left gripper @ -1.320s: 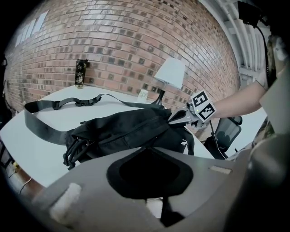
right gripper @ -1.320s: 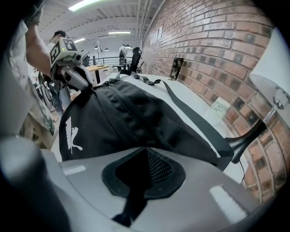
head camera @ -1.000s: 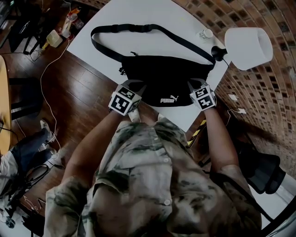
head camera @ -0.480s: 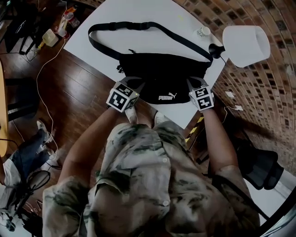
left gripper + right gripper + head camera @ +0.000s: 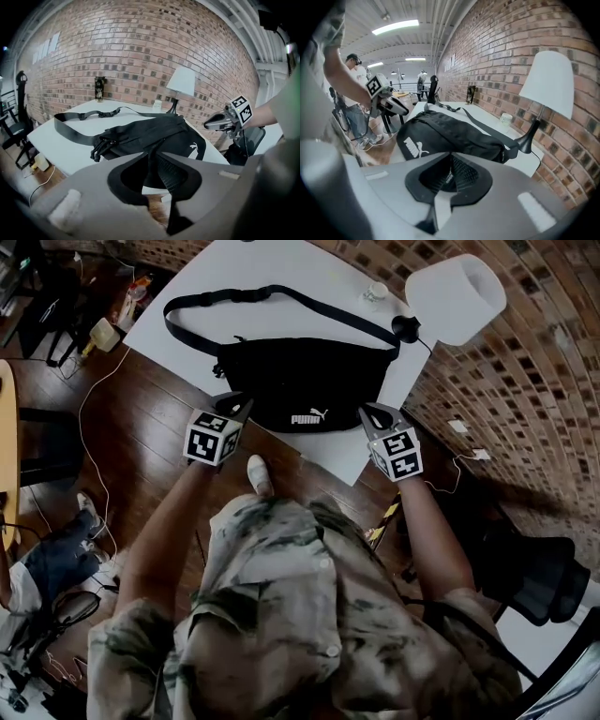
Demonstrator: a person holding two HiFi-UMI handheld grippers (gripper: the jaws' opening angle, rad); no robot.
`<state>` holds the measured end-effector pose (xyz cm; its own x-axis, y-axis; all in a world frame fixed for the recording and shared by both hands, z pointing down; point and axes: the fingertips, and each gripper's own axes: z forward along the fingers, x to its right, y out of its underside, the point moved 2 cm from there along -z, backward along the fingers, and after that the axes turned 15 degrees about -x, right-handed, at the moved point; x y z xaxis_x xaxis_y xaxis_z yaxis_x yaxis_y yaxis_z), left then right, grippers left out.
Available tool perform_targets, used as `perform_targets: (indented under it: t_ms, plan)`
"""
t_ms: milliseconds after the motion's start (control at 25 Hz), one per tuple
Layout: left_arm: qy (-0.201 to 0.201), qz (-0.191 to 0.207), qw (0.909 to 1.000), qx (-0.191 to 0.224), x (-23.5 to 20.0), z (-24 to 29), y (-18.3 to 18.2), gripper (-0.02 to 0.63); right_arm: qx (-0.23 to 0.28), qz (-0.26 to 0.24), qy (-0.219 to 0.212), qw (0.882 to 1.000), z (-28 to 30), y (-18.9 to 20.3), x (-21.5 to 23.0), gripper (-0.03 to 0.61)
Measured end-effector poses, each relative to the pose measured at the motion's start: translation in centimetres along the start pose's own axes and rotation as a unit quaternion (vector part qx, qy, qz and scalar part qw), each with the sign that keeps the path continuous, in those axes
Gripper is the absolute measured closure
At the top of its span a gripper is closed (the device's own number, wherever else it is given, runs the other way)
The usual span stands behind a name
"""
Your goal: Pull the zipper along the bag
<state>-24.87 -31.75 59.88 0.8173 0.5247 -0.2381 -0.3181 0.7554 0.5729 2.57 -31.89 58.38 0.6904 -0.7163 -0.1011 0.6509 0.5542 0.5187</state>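
Note:
A black waist bag [image 5: 300, 381] with a white logo lies flat on the white table [image 5: 281, 268], its strap [image 5: 272, 294] looped behind it. My left gripper [image 5: 238, 402] hangs just off the table's near edge, short of the bag's left end; its jaws are opening with nothing between them [image 5: 152, 153]. My right gripper [image 5: 373, 412] hovers near the bag's right corner, clear of it, jaws shut on nothing [image 5: 450, 154]. The bag [image 5: 154, 133] fills the middle of both gripper views [image 5: 450, 131]. I cannot make out the zipper pull.
A white-shaded lamp [image 5: 455, 296] on a black stand and a small cup [image 5: 377, 292] sit at the table's far right by the brick wall. A dark can [image 5: 99, 89] stands at the far edge. Cables and a bottle [image 5: 105, 334] lie on the wooden floor, left.
Both grippers have drawn back from the bag's near corners toward the person and now sit off the table edge. The left jaws have parted slightly.

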Motion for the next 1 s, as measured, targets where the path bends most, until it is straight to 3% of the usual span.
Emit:
perform_targets:
  t_ms: [280, 520, 720, 1000]
  plan:
    - [-0.04, -0.04, 0.9977, 0.038, 9.1, -6.7, 4.8, 0.551, 0.075, -0.009, -0.039, 0.996, -8.7, 7.0, -5.0, 0.563]
    - [-0.024, -0.097, 0.9908, 0.092, 21.4, -11.9, 10.1, 0.552, 0.108, -0.02, -0.079, 0.991, -15.6, 14.6, -10.2, 0.563]
    - [-0.007, -0.056, 0.9944, 0.089, 30.5, -17.1, 13.6, 0.561, 0.131, -0.008, -0.106, 0.986, -22.0, 19.0, -14.7, 0.563]
    - [0.024, 0.003, 0.9935, 0.111, 38.8, -22.2, 16.9, 0.572, 0.166, -0.006, -0.088, 0.982, -29.8, 22.5, -20.2, 0.563]
